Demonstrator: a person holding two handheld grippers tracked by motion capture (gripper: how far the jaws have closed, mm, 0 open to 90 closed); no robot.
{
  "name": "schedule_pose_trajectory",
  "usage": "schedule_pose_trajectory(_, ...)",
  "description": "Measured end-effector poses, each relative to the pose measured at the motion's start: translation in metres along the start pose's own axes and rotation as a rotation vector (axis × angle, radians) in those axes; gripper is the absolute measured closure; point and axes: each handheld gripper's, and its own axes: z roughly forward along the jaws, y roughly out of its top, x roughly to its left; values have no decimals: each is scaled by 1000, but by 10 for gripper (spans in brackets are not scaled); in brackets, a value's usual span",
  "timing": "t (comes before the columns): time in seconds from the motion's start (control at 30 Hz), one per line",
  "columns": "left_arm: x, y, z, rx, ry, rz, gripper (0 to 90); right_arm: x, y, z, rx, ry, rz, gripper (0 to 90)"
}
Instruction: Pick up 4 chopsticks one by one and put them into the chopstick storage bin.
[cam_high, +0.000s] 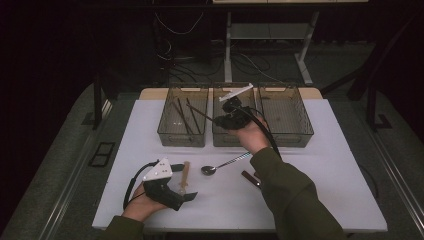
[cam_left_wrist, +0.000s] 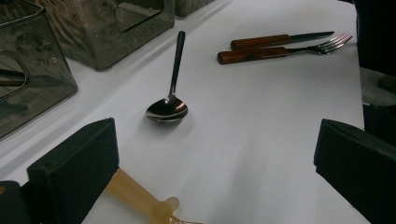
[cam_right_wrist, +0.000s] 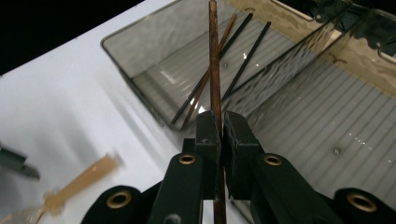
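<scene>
The right gripper (cam_right_wrist: 222, 133), jaws clamped on a brown chopstick (cam_right_wrist: 214, 56), points it lengthwise toward the left bin (cam_right_wrist: 140, 70) at upper centre, where other chopsticks (cam_right_wrist: 243, 51) lie.

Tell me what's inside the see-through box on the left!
Inside the left box lie a few thin chopsticks, dark and brown. The right claw holds another chopstick over it, which covers part of the box's floor.

Olive-green sleeves (cam_high: 292, 192); black tongs (cam_high: 190, 196) with brass rivets (cam_right_wrist: 187, 159), black cable (cam_high: 131, 182).
</scene>
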Motion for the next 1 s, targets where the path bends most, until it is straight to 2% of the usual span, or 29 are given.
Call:
schedule_pose_trajectory(0.23,1,1,-1,3,-1,15,0,0,19,24,7,-20,13,851)
schedule_pose_trajectory(0.67,1,1,0,-4,-10,12,0,-9,45,69,34,-52,76,851)
schedule_pose_trajectory(1.0,0,3,1,-15,-17,9,0,-7,66,99,67,-86,87,851)
